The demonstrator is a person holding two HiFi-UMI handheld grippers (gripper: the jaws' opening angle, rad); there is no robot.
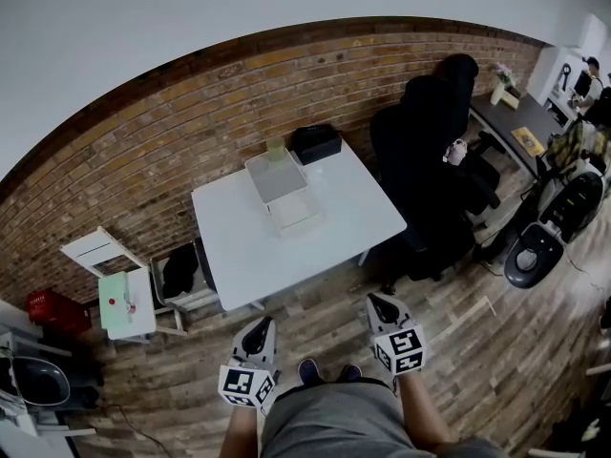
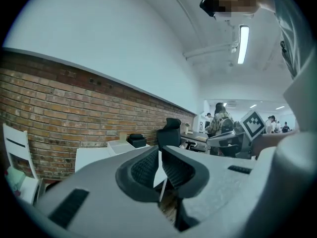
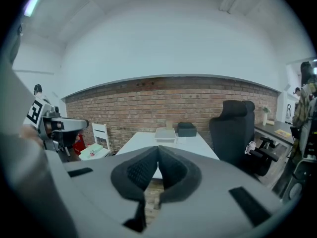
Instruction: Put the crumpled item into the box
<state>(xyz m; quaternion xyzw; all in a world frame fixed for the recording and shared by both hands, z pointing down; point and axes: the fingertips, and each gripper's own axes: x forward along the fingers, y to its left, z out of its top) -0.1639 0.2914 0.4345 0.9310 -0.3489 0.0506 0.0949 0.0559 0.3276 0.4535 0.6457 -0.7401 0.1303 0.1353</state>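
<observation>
Well short of the white surface (image 1: 334,219) and its box (image 1: 275,176), left gripper (image 1: 258,326) and right gripper (image 1: 380,302) both have jaws pressed together, holding nothing.

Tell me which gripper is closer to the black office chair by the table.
Right. The right gripper is over the floor, below the black office chair in the head view; the left gripper is farther left, before the white table's near edge.
</observation>
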